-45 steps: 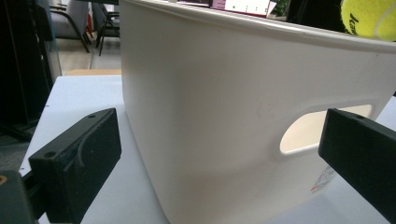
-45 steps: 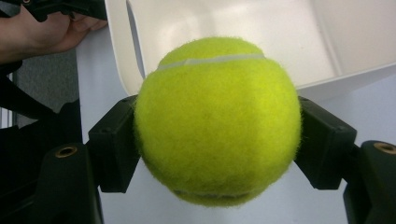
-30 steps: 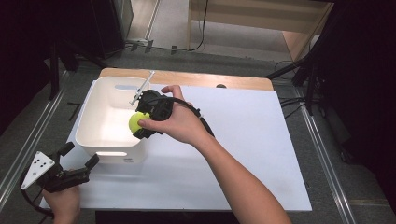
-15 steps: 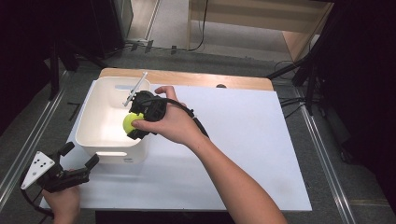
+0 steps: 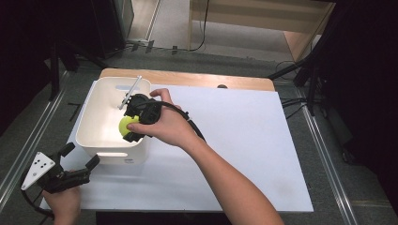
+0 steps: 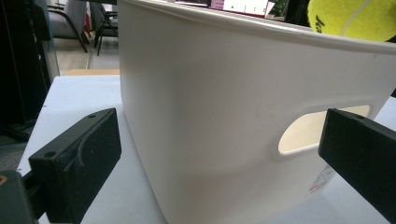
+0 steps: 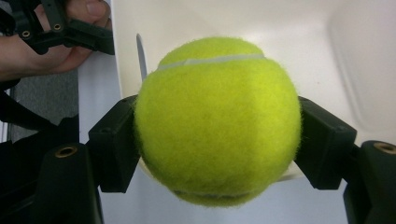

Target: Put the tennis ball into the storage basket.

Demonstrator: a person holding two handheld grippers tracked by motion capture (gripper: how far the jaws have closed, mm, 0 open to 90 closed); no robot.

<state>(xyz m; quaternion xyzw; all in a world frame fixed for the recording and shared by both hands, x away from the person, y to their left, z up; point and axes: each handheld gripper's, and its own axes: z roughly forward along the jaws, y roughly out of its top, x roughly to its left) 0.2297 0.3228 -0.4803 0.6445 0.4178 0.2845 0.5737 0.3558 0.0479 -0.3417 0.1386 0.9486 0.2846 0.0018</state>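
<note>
Right gripper [image 5: 133,127] carries the tennis ball [image 5: 126,124] deeper over my bin [image 5: 89,123], jaws clamped across its middle; light, springy. Left gripper [image 5: 80,158] gapes, holding nothing.

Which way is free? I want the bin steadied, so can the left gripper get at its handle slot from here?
Probably yes: the left gripper is open beside the white bin, facing the handle slot with nothing between.

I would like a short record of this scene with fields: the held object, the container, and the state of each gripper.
held object: tennis ball, yellow-green
held by: right gripper, jaws pressed on both sides of the ball
ball position: over the open bin, near its right wall
container: white plastic bin with handle cut-outs, on the white table
left gripper: open, holds nothing, in front of the bin
</note>
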